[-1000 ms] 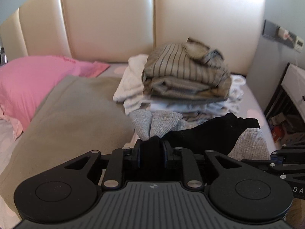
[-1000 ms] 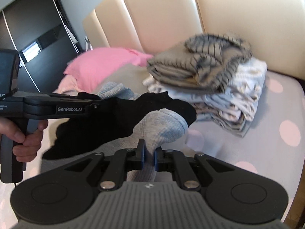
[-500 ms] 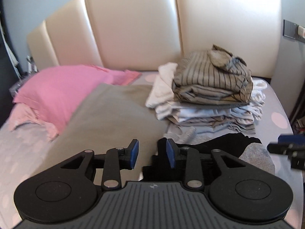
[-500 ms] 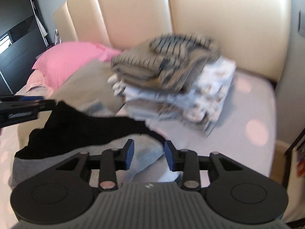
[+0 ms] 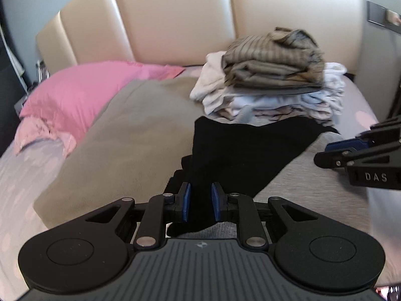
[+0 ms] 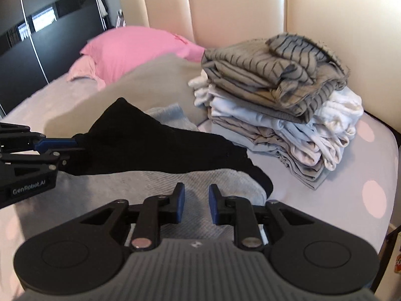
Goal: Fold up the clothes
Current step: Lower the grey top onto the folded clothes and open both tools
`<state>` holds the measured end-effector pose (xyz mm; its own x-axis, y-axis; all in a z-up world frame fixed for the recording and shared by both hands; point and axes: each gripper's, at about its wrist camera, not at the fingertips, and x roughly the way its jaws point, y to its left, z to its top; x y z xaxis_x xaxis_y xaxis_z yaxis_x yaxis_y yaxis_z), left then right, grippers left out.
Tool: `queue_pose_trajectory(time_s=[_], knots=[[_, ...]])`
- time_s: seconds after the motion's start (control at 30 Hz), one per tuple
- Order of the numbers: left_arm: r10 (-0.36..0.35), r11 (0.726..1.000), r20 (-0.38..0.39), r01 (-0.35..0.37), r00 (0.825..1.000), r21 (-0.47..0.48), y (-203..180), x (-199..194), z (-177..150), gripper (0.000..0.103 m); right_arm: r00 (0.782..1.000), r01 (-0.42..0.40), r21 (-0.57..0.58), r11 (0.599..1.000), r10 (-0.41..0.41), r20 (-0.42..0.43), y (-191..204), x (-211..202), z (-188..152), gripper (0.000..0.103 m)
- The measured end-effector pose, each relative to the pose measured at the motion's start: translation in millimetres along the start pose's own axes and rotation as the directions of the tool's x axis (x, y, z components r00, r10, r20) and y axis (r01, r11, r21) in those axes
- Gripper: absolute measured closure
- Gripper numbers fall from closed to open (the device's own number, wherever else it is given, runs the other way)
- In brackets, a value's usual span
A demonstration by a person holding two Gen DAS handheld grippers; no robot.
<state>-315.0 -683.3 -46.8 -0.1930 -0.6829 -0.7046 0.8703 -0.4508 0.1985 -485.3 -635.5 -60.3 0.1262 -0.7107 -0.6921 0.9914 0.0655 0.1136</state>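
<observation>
Basically, two-tone garment [image 5: 253, 155] — black upper part, grey ribbed lower part — lies flat on the bed [image 6: 351, 200], in front of the stack of folded clothes [image 6: 275, 95].

Left gripper [image 5: 200, 202] sits low over the garment's near-left black edge; jaws are closing, black fabric lies between the blue pads [image 5: 186, 200] with a gap showing on either side, so not pinched. From the right wrist view this gripper's tips meet the black cloth at its left end.

Right gripper [image 6: 196, 207] is over the grey ribbed part; jaws closing too, grey fabric visible in the gap below, pads clear of it — nothing grasped.

Striped grey top crowns the stack, paler folded items under it. Pink pillow [image 5: 80, 92] and taupe blanket [image 5: 130, 140] lie to the left, cream padded headboard [image 5: 175, 17] behind.
</observation>
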Motion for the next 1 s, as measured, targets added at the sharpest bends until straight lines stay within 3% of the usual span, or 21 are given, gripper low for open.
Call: queue_pose_trajectory(time_s=[0.23,0.4,0.57,0.77,1.0], knots=[[-0.004,0.993,-0.023,0.001,1.0,-0.117,6.7,42.0,-4.3,0.084,0.994,0.089,-0.011,0.996,-0.09,-0.058,-2.5,51.7,1.0,0.08],[0.024,0.993,-0.005,-0.024,1.0,-0.119,3.2,38.4,-9.4,0.083,0.995,0.076,-0.008,0.997,-0.076,-0.063,-6.1,51.7,1.7,0.08],[0.07,0.989,0.041,-0.064,0.997,-0.134,1.2,3.3,-11.3,0.083,0.998,0.059,-0.035,0.998,-0.059,-0.003,-1.6,24.6,3.9,0.077],[0.09,0.99,0.072,-0.082,0.993,-0.113,-3.6,-47.5,-23.4,0.083,0.997,-0.042,-0.142,0.989,0.051,0.06,7.6,-27.5,-3.3,0.075],[0.085,0.985,0.023,-0.081,0.996,-0.153,1.5,-62.0,-48.8,0.083,0.992,-0.106,-0.201,0.974,0.118,0.051,9.6,-51.9,-28.8,0.075]])
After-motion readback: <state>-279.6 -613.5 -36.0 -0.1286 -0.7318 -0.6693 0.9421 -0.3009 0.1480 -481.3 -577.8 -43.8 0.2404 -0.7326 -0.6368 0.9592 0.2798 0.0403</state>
